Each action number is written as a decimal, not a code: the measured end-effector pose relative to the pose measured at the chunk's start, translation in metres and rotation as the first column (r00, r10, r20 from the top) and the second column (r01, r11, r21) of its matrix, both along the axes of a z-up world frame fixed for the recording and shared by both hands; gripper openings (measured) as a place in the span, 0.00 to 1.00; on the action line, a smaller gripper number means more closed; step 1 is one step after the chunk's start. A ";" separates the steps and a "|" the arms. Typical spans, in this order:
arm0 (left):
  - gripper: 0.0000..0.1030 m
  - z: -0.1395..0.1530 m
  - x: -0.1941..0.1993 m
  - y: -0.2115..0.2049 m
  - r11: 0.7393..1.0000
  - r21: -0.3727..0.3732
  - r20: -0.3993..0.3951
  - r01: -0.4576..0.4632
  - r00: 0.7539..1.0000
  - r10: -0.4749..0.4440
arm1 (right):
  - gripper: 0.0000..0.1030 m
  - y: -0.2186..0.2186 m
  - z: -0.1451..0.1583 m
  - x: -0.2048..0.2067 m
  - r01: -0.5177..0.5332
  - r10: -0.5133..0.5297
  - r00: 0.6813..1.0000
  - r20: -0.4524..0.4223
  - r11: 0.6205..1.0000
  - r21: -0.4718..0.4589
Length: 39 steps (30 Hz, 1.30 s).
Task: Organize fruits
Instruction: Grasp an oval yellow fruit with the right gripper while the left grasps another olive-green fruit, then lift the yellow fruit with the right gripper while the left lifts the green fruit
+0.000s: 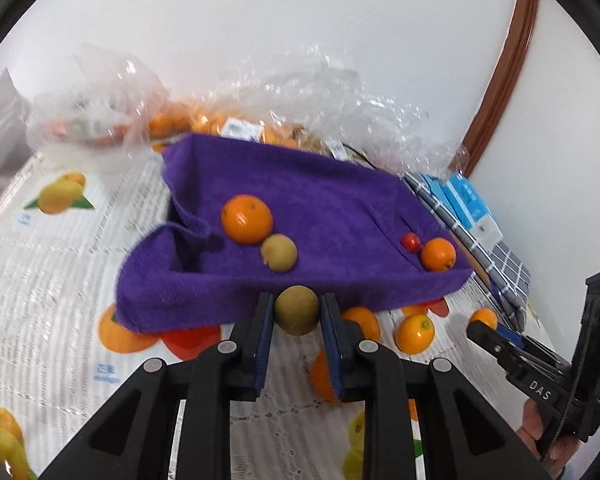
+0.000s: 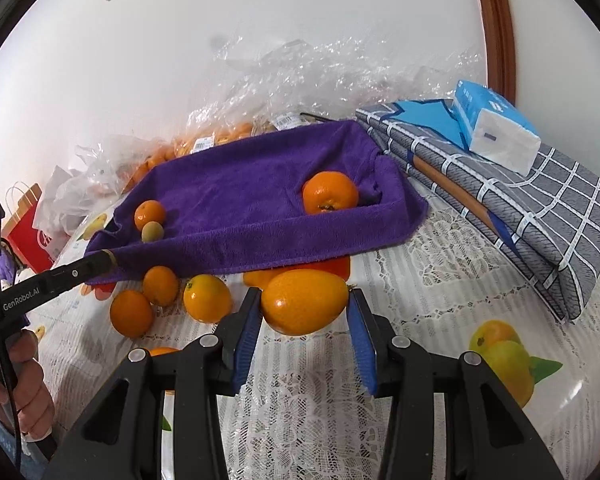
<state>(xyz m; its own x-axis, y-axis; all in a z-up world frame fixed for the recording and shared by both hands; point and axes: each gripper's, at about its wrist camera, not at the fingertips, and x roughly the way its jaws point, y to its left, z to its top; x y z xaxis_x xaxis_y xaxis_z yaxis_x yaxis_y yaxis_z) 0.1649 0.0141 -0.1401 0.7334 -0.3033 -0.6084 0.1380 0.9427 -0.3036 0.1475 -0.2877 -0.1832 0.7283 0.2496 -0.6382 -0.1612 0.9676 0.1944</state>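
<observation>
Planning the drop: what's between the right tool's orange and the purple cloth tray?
Right wrist view: only bare lace tablecloth separates the held orange from the purple tray's near wall.

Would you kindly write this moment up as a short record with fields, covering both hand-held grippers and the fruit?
left hand-held gripper: shut on a small brown-green fruit
right hand-held gripper: shut on an oval orange fruit
purple towel tray: holds a big orange, a small orange, a brownish fruit
loose oranges: on the tablecloth before the tray
</observation>
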 end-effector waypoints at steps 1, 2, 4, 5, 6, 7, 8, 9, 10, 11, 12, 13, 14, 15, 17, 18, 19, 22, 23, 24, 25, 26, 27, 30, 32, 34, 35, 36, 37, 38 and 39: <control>0.22 0.002 -0.002 0.003 1.000 -0.003 0.014 -0.006 1.000 0.006 | 0.41 0.000 0.001 -0.001 0.001 -0.001 1.000 0.006 1.000 0.000; 0.22 0.005 -0.003 0.005 1.000 -0.013 0.029 -0.010 1.000 0.011 | 0.41 0.000 0.002 -0.002 0.004 -0.004 1.000 0.010 1.000 -0.003; 0.22 0.009 -0.006 0.008 1.000 -0.022 0.054 -0.017 0.998 0.018 | 0.41 0.000 0.002 -0.003 0.014 -0.014 1.000 0.015 1.000 -0.007; 0.22 0.011 -0.007 0.009 1.000 -0.020 0.066 -0.022 0.998 0.024 | 0.41 -0.001 0.003 -0.003 0.018 -0.018 1.000 0.016 1.000 -0.006; 0.22 0.012 -0.008 0.009 1.000 -0.018 0.074 -0.026 0.997 0.027 | 0.41 -0.002 0.002 -0.003 0.022 -0.022 1.000 0.015 1.000 -0.004; 0.22 0.015 -0.009 0.010 0.999 -0.015 0.086 -0.030 0.996 0.031 | 0.41 -0.002 0.002 -0.002 0.026 -0.026 1.000 0.011 1.000 -0.004; 0.22 0.017 -0.010 0.011 0.999 -0.020 0.098 -0.032 0.995 0.034 | 0.41 -0.003 0.001 -0.002 0.031 -0.031 0.999 0.009 1.000 -0.004; 0.22 0.018 -0.011 0.012 0.999 -0.023 0.103 -0.033 0.994 0.036 | 0.41 -0.003 0.002 -0.002 0.032 -0.032 0.999 0.006 0.999 -0.005; 0.22 0.019 -0.011 0.013 0.999 -0.025 0.107 -0.038 0.993 0.040 | 0.41 -0.003 0.002 -0.003 0.036 -0.036 0.999 0.008 0.999 -0.008; 0.22 0.019 -0.011 0.014 0.999 -0.022 0.110 -0.046 0.993 0.048 | 0.41 -0.003 0.002 -0.003 0.039 -0.039 0.999 0.010 0.999 -0.014; 0.22 0.019 -0.011 0.015 0.998 -0.018 0.110 -0.054 0.992 0.056 | 0.41 -0.003 0.002 -0.003 0.039 -0.039 0.999 0.011 0.999 -0.018; 0.22 0.019 -0.011 0.016 0.998 -0.019 0.108 -0.060 0.992 0.062 | 0.41 -0.002 0.002 -0.003 0.040 -0.039 0.999 0.007 0.999 -0.022; 0.22 0.019 -0.010 0.017 0.998 -0.025 0.105 -0.064 0.992 0.066 | 0.41 -0.002 0.001 -0.002 0.041 -0.041 0.999 0.000 0.999 -0.019; 0.22 0.019 -0.009 0.018 0.997 -0.028 0.100 -0.066 0.993 0.069 | 0.41 -0.002 0.001 -0.001 0.045 -0.045 0.999 -0.006 0.999 -0.013; 0.22 0.019 -0.008 0.019 0.997 -0.022 0.097 -0.076 0.992 0.077 | 0.41 -0.003 0.004 -0.003 0.057 -0.057 0.998 -0.007 0.998 -0.003; 0.22 0.018 -0.009 0.019 0.997 -0.021 0.096 -0.077 0.992 0.079 | 0.41 -0.003 0.006 -0.005 0.060 -0.060 0.998 -0.003 0.998 0.000; 0.22 0.018 -0.008 0.020 0.997 -0.020 0.093 -0.079 0.992 0.080 | 0.41 -0.003 0.010 -0.007 0.062 -0.062 0.998 0.007 0.998 0.002; 0.22 0.019 -0.010 0.020 0.996 -0.013 0.098 -0.084 0.992 0.085 | 0.41 -0.001 0.021 -0.012 0.058 -0.057 0.998 0.039 0.998 -0.005; 0.22 0.019 -0.010 0.019 0.996 -0.011 0.102 -0.085 0.991 0.086 | 0.41 0.001 0.024 -0.012 0.055 -0.055 0.997 0.046 0.998 -0.009; 0.22 0.020 -0.010 0.019 0.996 -0.006 0.106 -0.088 0.990 0.088 | 0.41 0.002 0.027 -0.012 0.052 -0.051 0.997 0.050 0.999 -0.010; 0.22 0.020 -0.010 0.019 0.996 0.003 0.110 -0.093 0.990 0.093 | 0.41 0.003 0.030 -0.013 0.047 -0.046 0.997 0.054 0.999 -0.010; 0.22 0.019 -0.010 0.019 0.995 0.011 0.110 -0.098 0.989 0.096 | 0.41 0.004 0.033 -0.013 0.040 -0.039 0.997 0.059 0.999 -0.010; 0.22 0.019 -0.010 0.019 0.995 0.012 0.109 -0.099 0.989 0.097 | 0.41 0.005 0.036 -0.013 0.035 -0.034 0.997 0.064 0.999 -0.014; 0.22 0.019 -0.009 0.020 0.995 0.013 0.107 -0.100 0.989 0.098 | 0.41 0.009 0.044 -0.014 0.026 -0.024 0.996 0.085 0.999 -0.026; 0.22 0.018 -0.008 0.020 0.994 0.017 0.103 -0.105 0.989 0.103 | 0.41 0.011 0.049 -0.015 0.022 -0.019 0.995 0.096 0.999 -0.033; 0.22 0.017 -0.007 0.020 0.994 0.020 0.098 -0.107 0.990 0.105 | 0.41 0.012 0.052 -0.014 0.017 -0.013 0.994 0.105 0.999 -0.035; 0.22 0.017 -0.007 0.020 0.994 0.021 0.097 -0.108 0.990 0.106 | 0.41 0.013 0.054 -0.013 0.013 -0.009 0.994 0.112 0.999 -0.037; 0.22 0.017 -0.007 0.020 0.994 0.023 0.100 -0.110 0.989 0.107 | 0.41 0.014 0.055 -0.013 0.011 -0.007 0.993 0.118 0.999 -0.038; 0.22 0.018 -0.008 0.020 0.993 0.027 0.106 -0.113 0.988 0.110 | 0.41 0.015 0.056 -0.012 0.010 -0.006 0.993 0.121 0.999 -0.038; 0.22 0.018 -0.008 0.020 0.993 0.031 0.107 -0.115 0.988 0.112 | 0.41 0.016 0.056 -0.010 0.010 -0.005 0.992 0.123 0.999 -0.039; 0.22 0.017 -0.007 0.020 0.992 0.034 0.104 -0.118 0.988 0.113 | 0.41 0.016 0.057 -0.009 0.011 -0.006 0.992 0.123 0.999 -0.039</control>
<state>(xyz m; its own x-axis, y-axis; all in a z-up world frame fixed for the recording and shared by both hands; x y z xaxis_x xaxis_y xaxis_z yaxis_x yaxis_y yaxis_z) 0.1576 0.0337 -0.1231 0.8206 -0.1899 -0.5390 0.0557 0.9653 -0.2553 0.1383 -0.2717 -0.1264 0.8036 0.2195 -0.5533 -0.1734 0.9755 0.1351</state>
